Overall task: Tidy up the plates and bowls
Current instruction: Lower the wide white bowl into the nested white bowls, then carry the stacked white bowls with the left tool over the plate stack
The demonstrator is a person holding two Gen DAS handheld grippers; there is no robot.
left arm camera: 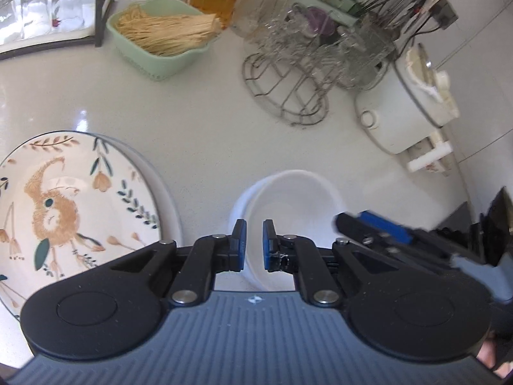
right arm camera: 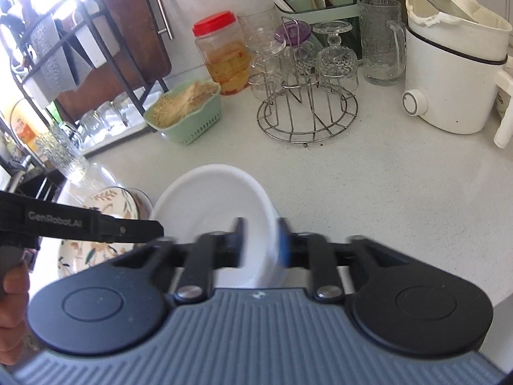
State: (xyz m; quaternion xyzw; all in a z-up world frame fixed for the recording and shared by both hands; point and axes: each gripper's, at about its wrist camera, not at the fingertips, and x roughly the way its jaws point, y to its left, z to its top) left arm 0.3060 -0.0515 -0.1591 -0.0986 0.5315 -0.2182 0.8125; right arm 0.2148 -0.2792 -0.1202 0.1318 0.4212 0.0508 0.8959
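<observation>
Right gripper (right arm camera: pixel 259 243), jaws apart, straddles bowl (right arm camera: pixel 214 221) rim at centre frame; left gripper (left arm camera: pixel 253 243) closed, empty; next: clamp rim, lift towards plate (left arm camera: pixel 64 205).

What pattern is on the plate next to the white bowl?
A tan bird among leaves and flowers on the cream plate, clearest in the left wrist view.

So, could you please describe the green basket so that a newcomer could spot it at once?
Start at the white countertop and look toward its back, left of the wire glass rack. The green basket sits before the red-lidded jar. It alone holds pale dried noodles.
</observation>
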